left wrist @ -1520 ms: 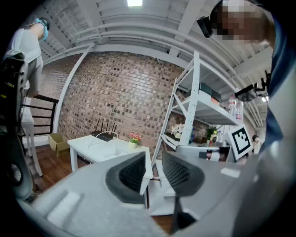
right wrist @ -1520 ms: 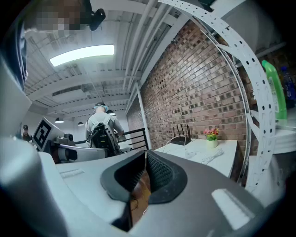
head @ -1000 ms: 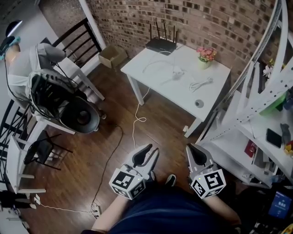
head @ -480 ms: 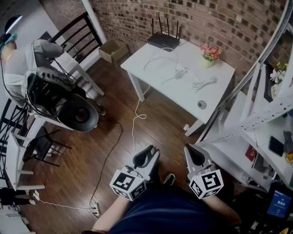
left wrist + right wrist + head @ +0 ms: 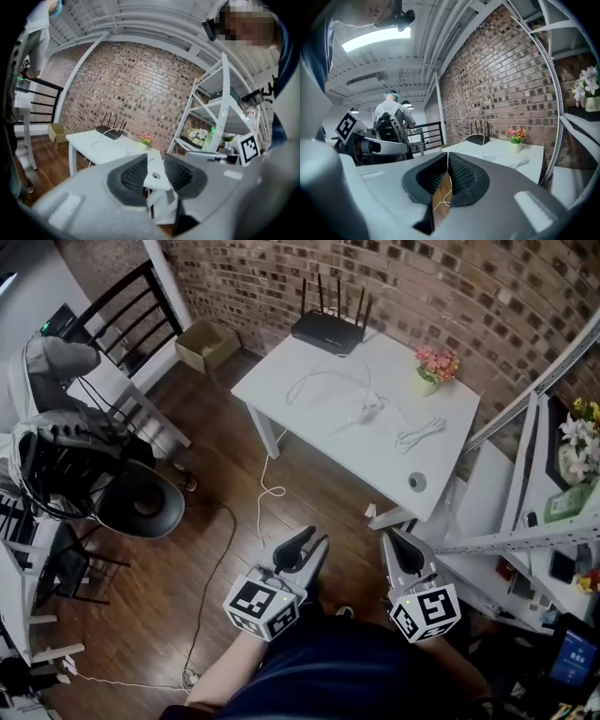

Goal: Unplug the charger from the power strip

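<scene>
The left gripper (image 5: 305, 546) has its jaws standing apart with nothing between them, while the right gripper (image 5: 400, 544) has its jaws pressed together, empty. Both are held low and side by side just in front of the person's dark blue torso (image 5: 328, 671), pointing forward and slightly down over the dark wooden floor (image 5: 202, 493). Well ahead of them stands the white rectangular table (image 5: 309, 442). Near its middle lies the white power strip (image 5: 354, 417), with the small white charger (image 5: 372, 408) at one end and a thin white cable (image 5: 323, 376) looping beside it. Whether the charger is plugged in is too small to tell.
</scene>
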